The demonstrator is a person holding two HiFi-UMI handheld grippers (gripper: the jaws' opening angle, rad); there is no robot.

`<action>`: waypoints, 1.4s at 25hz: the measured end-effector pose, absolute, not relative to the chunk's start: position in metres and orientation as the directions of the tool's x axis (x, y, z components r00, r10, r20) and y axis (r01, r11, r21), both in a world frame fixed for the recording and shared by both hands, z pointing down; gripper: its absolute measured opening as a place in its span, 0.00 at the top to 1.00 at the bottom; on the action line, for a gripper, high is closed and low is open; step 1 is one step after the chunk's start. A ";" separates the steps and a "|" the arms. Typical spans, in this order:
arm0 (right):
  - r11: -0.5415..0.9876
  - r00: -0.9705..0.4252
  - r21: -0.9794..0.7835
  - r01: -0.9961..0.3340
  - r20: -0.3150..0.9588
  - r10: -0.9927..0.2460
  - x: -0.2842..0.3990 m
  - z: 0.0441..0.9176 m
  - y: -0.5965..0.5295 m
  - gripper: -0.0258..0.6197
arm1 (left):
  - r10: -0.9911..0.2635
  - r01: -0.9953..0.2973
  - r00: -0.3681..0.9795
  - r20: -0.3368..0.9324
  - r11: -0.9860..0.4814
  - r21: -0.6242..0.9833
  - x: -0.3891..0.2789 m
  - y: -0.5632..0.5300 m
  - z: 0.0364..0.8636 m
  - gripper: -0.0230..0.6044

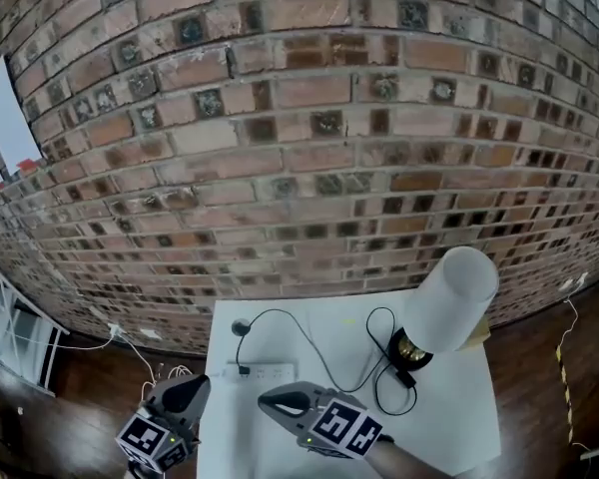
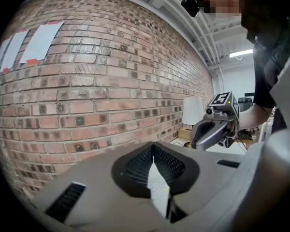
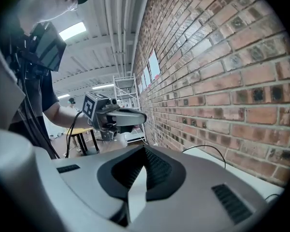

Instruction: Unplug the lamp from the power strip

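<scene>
Against the brick wall [image 1: 299,118], on a white table [image 1: 459,412], a white-shaded lamp [image 1: 454,297] is stood at the right, the left gripper [image 1: 193,389] and right gripper [image 1: 272,402] are held clenched and empty at the near edge, and a power strip [image 1: 267,372] just beyond them is met by a black cord [image 1: 309,339].

Rough, matt brick wall [image 1: 299,118], gritty mortar. The table [image 1: 449,407] looked smooth, matt white. The lampshade [image 1: 454,297] was matt white, cloth or paper, above a glossy black lamp base [image 1: 407,352] with brassy metal. The left gripper [image 2: 153,151] and right gripper [image 3: 144,151] showed matt grey plastic shells and ribbed black pads [image 2: 137,166].
</scene>
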State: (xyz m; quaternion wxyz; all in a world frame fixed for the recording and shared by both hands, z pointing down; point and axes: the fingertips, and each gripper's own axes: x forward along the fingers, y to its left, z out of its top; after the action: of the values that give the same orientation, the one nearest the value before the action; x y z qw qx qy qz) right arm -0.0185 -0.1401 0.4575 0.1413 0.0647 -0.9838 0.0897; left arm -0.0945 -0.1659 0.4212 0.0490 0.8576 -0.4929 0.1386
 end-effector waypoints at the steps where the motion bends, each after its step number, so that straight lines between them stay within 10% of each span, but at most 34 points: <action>1: 0.976 -0.952 -0.160 -0.145 0.293 -0.094 -0.019 0.460 -0.143 0.97 | -0.832 -0.861 0.474 0.290 -0.506 -0.047 -0.094 -0.170 0.423 0.93; 12: 0.973 -0.919 -0.144 -0.180 0.377 -0.115 -0.048 0.502 -0.177 0.97 | -0.781 -0.811 0.516 0.353 -0.578 -0.093 -0.114 -0.207 0.482 0.88; 17: 0.959 -0.867 -0.171 -0.227 0.484 -0.119 -0.064 0.549 -0.188 0.97 | -0.690 -0.746 0.562 0.457 -0.661 -0.079 -0.120 -0.212 0.536 0.65; 35: 0.927 -0.810 -0.270 -0.258 0.584 -0.055 -0.080 0.606 -0.200 0.97 | -0.561 -0.650 0.594 0.576 -0.757 -0.067 -0.112 -0.236 0.601 0.65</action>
State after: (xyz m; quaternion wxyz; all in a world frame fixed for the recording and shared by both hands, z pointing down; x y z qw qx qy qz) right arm -0.0803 -0.1997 0.6059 0.2968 0.0839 -0.9358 0.1710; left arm -0.1122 -0.2364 0.6014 0.0751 0.8897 -0.3404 0.2948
